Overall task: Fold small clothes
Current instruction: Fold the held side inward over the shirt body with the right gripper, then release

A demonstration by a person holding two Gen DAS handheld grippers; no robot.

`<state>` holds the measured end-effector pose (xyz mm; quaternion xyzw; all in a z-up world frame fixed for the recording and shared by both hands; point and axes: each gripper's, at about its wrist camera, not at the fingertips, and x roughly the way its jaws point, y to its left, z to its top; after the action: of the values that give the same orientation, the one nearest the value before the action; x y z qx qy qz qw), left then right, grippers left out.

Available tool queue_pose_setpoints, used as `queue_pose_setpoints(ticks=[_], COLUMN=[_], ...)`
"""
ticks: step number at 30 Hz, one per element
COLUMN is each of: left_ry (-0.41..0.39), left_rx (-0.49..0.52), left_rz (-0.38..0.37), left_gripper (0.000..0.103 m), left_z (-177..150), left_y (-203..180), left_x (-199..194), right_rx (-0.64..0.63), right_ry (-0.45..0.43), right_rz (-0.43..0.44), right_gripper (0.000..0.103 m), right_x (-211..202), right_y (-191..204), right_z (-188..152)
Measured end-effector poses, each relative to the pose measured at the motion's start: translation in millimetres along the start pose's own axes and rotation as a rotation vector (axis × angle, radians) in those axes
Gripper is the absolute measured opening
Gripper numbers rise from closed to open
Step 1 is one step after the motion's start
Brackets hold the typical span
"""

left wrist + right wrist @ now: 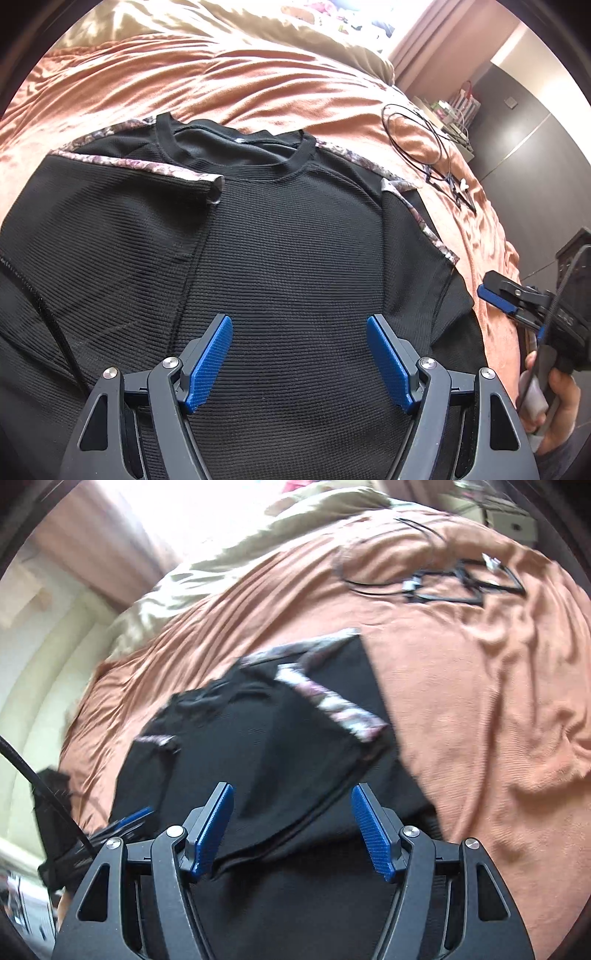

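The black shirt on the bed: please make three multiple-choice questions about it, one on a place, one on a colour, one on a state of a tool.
1. Where do the black cables lie?
A. on the shirt's collar
B. on the orange bedcover beside the shirt
C. between the left tool's pads

2. What colour are the tool pads?
A. red
B. green
C. blue

3. How is the left tool?
A. open above the shirt
C. shut on a sleeve
B. shut on the collar

Key: 1 B, the cables rest on the bedcover, apart from the shirt. 2 C, the pads are blue. 3 A, the left tool has spread jaws, nothing clamped.
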<state>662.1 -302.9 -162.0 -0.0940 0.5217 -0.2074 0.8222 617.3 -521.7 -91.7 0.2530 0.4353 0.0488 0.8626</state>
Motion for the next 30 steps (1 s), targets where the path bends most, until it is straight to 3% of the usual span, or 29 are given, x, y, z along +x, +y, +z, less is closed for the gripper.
queue_pose_setpoints(ticks=[8, 15, 18, 20, 22, 24, 30], left_ry=[-0.008, -0.005, -0.003, -0.002, -0.002, -0.007, -0.017], left_rx=[-0.017, -0.031, -0.034, -0.033, -0.032, -0.033, -0.058], left_rz=[0.021, 0.019, 0.013, 0.011, 0.010, 0.010, 0.012], left_gripper=[0.077, 0.077, 0.077, 0.077, 0.077, 0.077, 0.076], left_z=[1.7, 1.7, 0.4, -0.1, 0.1, 0.9, 3.1], left_y=[20.9, 34.5, 38.0, 39.5, 40.6, 43.1, 56.1], left_x=[-5.3, -4.6, -4.9, -5.4, -5.8, -7.6, -13.8], right_rx=[0.103, 0.101, 0.102, 0.104, 0.107, 0.095, 0.023], right_ry=[0.050, 0.054, 0.068, 0.070, 0.066, 0.056, 0.047], right_rz=[-0.043, -0.079, -0.094, -0.114, -0.113, -0.082, 0.001], right_gripper=[0.065, 0.044, 0.040, 0.030, 0.013, 0.006, 0.005], right_x=[50.0, 64.3, 72.5, 74.9, 73.3, 70.7, 70.5], right_y=[-9.5, 2.8, 6.2, 7.9, 11.6, 21.9, 68.0], right_z=[4.3, 5.6, 12.6, 14.6, 17.4, 19.6, 18.4])
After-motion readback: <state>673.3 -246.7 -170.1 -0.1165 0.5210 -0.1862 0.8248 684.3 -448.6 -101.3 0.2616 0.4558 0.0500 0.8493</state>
